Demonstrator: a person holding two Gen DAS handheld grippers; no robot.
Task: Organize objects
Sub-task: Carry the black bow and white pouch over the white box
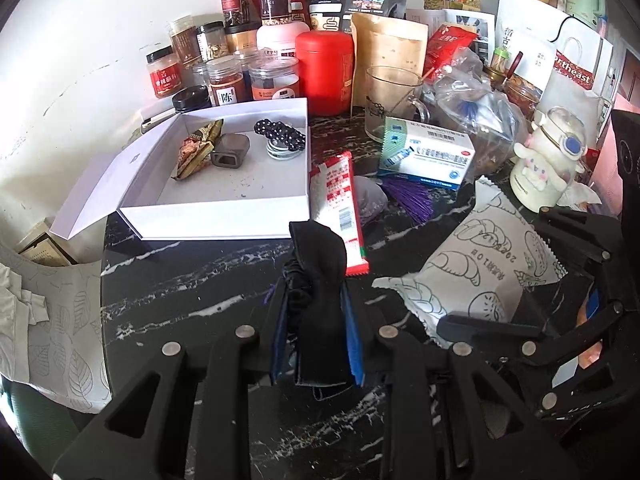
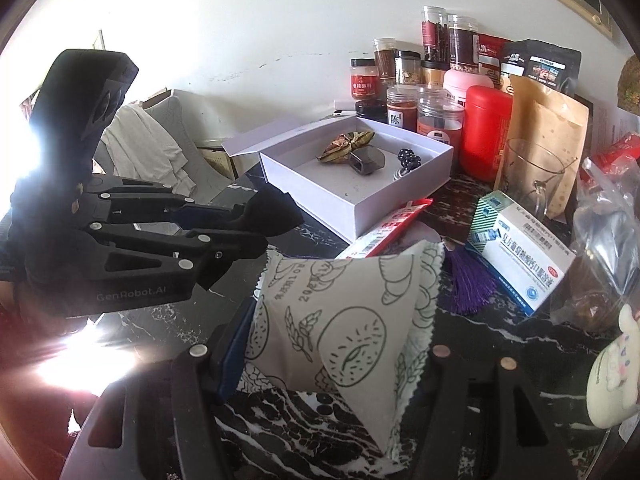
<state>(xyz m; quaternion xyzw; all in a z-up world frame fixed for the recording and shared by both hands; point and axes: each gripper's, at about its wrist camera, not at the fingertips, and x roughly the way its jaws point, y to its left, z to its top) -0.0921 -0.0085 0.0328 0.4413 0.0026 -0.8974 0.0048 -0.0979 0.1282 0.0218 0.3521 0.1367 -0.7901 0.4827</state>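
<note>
My left gripper [image 1: 316,292] is shut on a rolled black cloth pouch [image 1: 318,248], held above the dark marble table [image 1: 200,280]. Just beyond it stands an open white box [image 1: 224,216]. Inside lie a snack wrapper [image 1: 196,152], a grey case [image 1: 230,152] and a black beaded hair tie [image 1: 280,134]. My right gripper [image 2: 344,320] is shut on a white bread packet [image 2: 340,312] printed with line drawings, lifted off the table. The right wrist view shows the left gripper [image 2: 256,224] at the left with the pouch [image 2: 276,210] near the box's front corner [image 2: 352,216].
Several jars [image 1: 224,76], a red canister [image 1: 326,72], a brown pouch [image 1: 390,52] and a glass mug [image 1: 392,100] crowd the back. A red-white sachet [image 1: 340,200], a medicine box [image 1: 428,154], a purple tassel [image 1: 408,196] and a plush-covered bottle [image 1: 548,160] lie right. A cloth-draped chair [image 1: 52,320] stands left.
</note>
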